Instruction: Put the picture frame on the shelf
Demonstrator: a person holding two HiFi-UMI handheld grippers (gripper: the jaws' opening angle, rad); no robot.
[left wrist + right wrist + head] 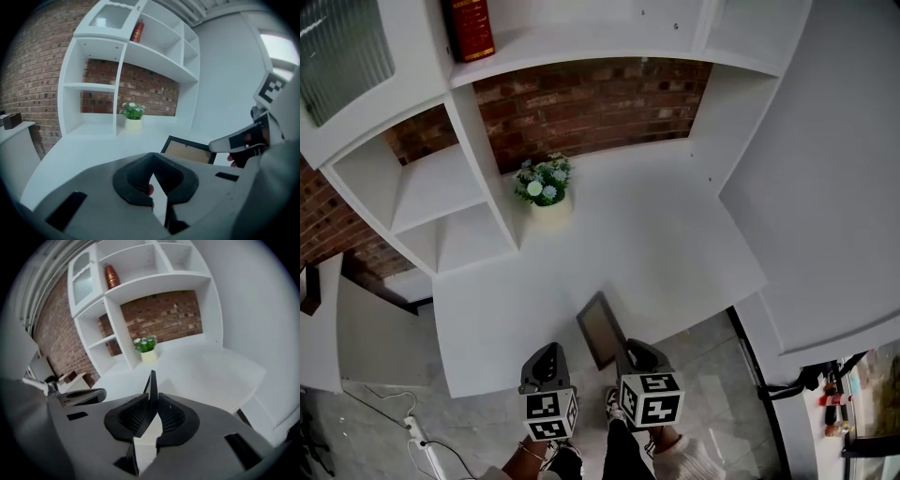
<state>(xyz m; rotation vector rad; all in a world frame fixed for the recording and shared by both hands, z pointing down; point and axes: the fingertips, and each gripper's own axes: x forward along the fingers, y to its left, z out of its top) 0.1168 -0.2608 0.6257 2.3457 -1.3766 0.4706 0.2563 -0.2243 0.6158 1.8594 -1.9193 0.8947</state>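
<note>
Right gripper [153, 397] clamped on the picture frame [152, 383].
The frame stands edge-on between its pads, jutting past the tips. Left gripper [153, 159], alongside, has its jaws together and empty. The white shelf unit [154, 283] stands ahead.

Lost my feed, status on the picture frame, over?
Right hand-held gripper shut on picture frame, edge-on. Left hand-held gripper shut, empty. Potted plant stands on shelf ahead.

The picture frame [602, 330], thin and dark-edged around a tan panel, sits edge-on, pinched between the fingers [174, 414] of the right gripper [153, 401], while the white shelf [581, 42], brick-backed, stands well ahead of and above those fingers.
</note>
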